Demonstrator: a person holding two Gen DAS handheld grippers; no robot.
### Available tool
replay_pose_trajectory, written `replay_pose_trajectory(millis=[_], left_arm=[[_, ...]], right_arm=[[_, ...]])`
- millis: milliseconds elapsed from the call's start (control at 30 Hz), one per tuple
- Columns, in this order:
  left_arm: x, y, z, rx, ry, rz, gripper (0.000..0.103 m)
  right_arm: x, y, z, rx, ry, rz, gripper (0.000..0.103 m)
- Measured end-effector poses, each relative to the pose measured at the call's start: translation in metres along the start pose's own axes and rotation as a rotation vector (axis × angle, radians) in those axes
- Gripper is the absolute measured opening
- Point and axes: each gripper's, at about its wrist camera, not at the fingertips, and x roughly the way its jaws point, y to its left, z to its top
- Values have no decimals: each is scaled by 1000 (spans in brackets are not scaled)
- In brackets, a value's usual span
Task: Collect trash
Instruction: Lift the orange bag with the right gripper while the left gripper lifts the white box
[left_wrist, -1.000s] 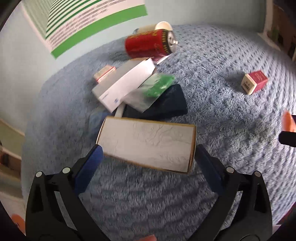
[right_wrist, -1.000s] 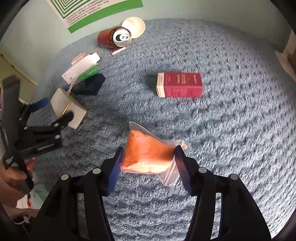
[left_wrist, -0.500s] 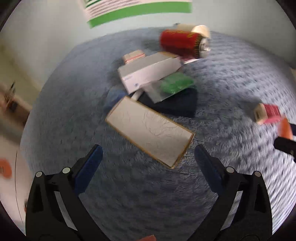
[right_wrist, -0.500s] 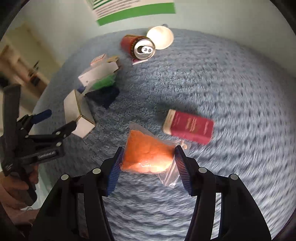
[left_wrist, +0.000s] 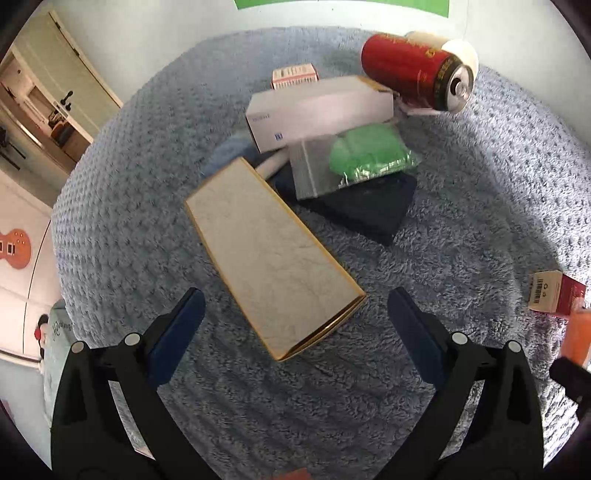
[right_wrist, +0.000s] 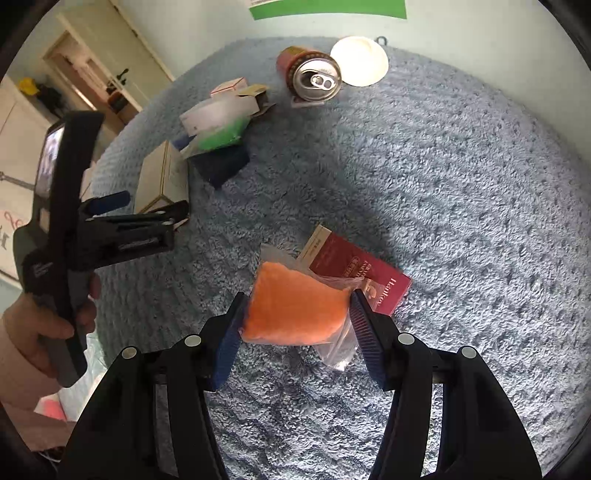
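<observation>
trash, item one: white box with gold edges (left_wrist: 273, 258), lying flat on the blue fleece cover (left_wrist: 480, 229), just ahead of the left gripper (left_wrist: 295, 332) and between the lines of its fingers. a second ago this box sat square between the spread pads; now it lies skewed, one corner toward the gripper, and touches neither pad. left jaws stand wide apart, holding nothing. judged: box set down beside the heap, so this item counts as gathered.

trash, item two: orange sponge in a clear zip bag (right_wrist: 295, 310), between the pads of the right gripper (right_wrist: 295, 332). both pads meet the bag's sides, yet the jaws are opening. a second ago the red carton (right_wrist: 354, 273) lay well ahead of this gripper; now it lies just beyond the bag, partly under it. judged: release is starting here, well apart from the heap.

heap, beyond the left gripper: long white carton (left_wrist: 317, 110), green sponge in a clear bag (left_wrist: 362, 155), dark blue box (left_wrist: 376, 210), small pink-and-white box (left_wrist: 293, 75), red drink can (left_wrist: 417, 72) on its side, paper cup (right_wrist: 360, 61) behind it.

containers: no bin or sack identifiable. bags hold one sponge each; can opened, contents not visible; cup interior appears empty.
</observation>
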Motion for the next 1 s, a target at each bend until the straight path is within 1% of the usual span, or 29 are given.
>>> replay_pose_trajectory(millis=[33, 67, 167, 233, 333, 400, 433, 467, 500, 533, 567, 633, 667, 700, 733, 800, 833, 1000], left_arm=[[3, -2, 2, -2, 5, 5, 97], [6, -4, 3, -12, 11, 21, 97], [15, -5, 8, -41, 34, 28, 97], [20, -5, 11, -45, 41, 42, 97], [26, -3, 20, -81, 50, 47, 97], [24, 6, 14, -127, 28, 34, 96], [23, 9, 14, -141, 17, 24, 94], [25, 12, 14, -149, 13, 8, 84], [31, 17, 14, -141, 28, 2, 73], [35, 18, 14, -135, 43, 3, 71], [36, 21, 14, -143, 39, -13, 71], [37, 26, 13, -152, 35, -43, 67], [36, 26, 12, -153, 34, -52, 66], [34, 28, 10, -153, 31, -57, 60], [33, 31, 10, -151, 25, -55, 57], [31, 36, 9, -144, 16, -58, 54], [23, 33, 4, -138, 12, -58, 52], [13, 57, -3, -137, -23, -70, 47]], right_arm=[[0, 2, 0, -10, -5, 0, 63], [0, 3, 0, -20, -5, -6, 68], [-2, 4, 0, -26, -18, -1, 71], [-3, 1, 2, -23, -20, -17, 75], [-2, -4, 0, -17, 3, -16, 76], [0, -4, -3, -21, 10, -30, 76], [-1, -4, -6, -24, 10, -39, 76], [1, -3, -7, -29, 7, -49, 76], [2, -2, -7, -27, 2, -50, 77], [4, -2, -6, -23, -3, -52, 77], [6, -1, -5, -16, -8, -55, 77], [12, -1, -3, -14, 2, -73, 67], [16, -2, -2, -17, 19, -85, 51], [19, -2, 0, -13, 32, -83, 51], [18, -2, 1, -14, 25, -80, 51], [11, 1, 3, -31, 1, -75, 51], [8, 3, 4, -38, -7, -70, 51], [-2, 12, 17, -58, -30, -48, 51]])
